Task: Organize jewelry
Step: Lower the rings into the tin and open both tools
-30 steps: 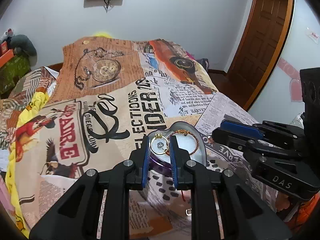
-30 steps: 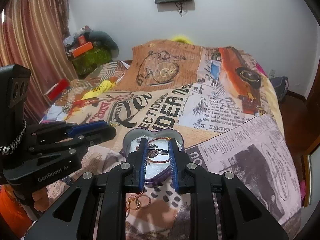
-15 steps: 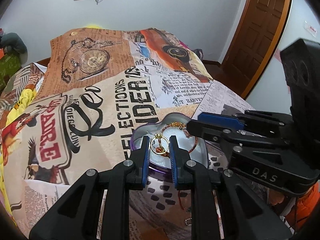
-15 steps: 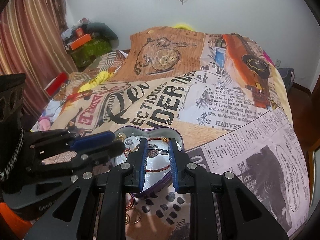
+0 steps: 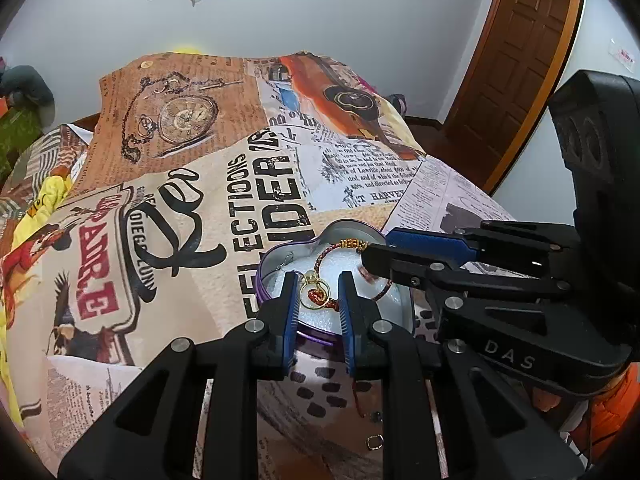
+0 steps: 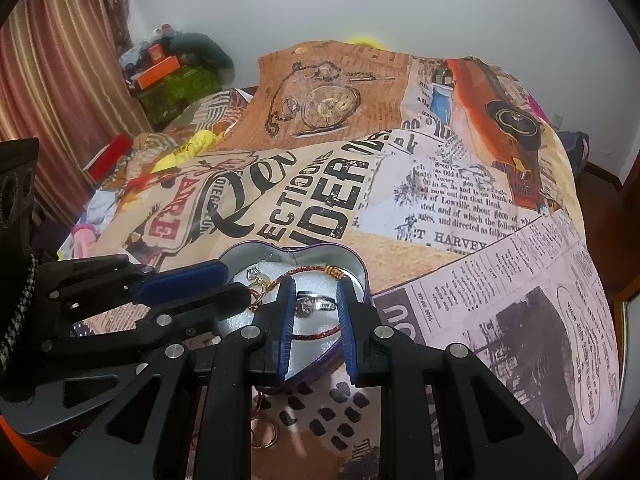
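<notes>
The bedspread (image 5: 208, 208) has a newspaper print in beige, orange and black. The heart tin (image 6: 356, 276) is silver inside, purple outside. The bracelet (image 5: 332, 250) seems red-gold.

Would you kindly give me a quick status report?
Left hand-held gripper holds gold hoop earring; right hand-held gripper holds silver ring. Both over heart-shaped purple tin. No obstruction.

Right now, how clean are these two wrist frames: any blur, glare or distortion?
Left wrist: sharp, strong fisheye bending the door, dark corners, the heart tin evenly lit. Right wrist: same curvature, bright sheen on the tin's inner wall, the silver ring crisp.
</notes>
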